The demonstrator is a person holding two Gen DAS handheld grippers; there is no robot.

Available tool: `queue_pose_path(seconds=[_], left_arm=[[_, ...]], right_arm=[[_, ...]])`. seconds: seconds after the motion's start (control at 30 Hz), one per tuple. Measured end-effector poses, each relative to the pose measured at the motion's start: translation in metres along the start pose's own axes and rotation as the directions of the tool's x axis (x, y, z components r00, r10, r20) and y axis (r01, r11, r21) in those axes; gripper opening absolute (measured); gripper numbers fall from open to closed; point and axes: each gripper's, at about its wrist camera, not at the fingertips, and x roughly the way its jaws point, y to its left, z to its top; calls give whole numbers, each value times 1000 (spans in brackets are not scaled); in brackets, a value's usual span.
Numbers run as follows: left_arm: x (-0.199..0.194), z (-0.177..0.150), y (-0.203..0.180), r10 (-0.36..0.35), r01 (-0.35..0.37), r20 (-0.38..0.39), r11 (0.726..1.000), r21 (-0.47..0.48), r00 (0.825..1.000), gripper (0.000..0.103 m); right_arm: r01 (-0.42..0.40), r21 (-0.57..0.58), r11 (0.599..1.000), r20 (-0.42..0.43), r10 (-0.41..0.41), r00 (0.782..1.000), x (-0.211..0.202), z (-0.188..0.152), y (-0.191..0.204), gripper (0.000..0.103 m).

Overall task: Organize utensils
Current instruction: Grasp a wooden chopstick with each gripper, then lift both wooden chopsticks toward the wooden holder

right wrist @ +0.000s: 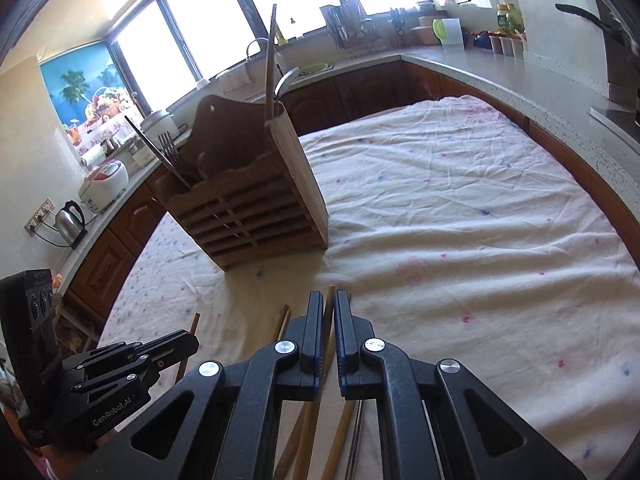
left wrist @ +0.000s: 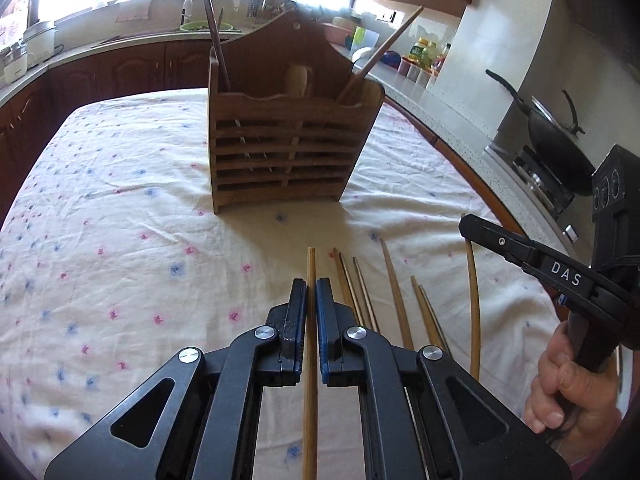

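flowered cloth (left wrist: 120,208) over worktop | black wok (left wrist: 560,140) on stove, right | kettle (right wrist: 71,220) and rice cooker (right wrist: 106,182) on left counter | bright windows (right wrist: 280,8) behind sink
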Motion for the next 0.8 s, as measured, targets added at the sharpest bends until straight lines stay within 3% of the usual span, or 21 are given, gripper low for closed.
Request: queue_pose_path(seconds=[0.4,0.8], left_arm=[[-72,8,4,-34,38,148,999,-20,988,4],[-114,27,10,-23,31,267,999,-25,963,4]], right_arm=[[-59,-23,998,120,62,991,-61,7,21,5],[-65,-90,994,304,90,949,-126,33,42,4]])
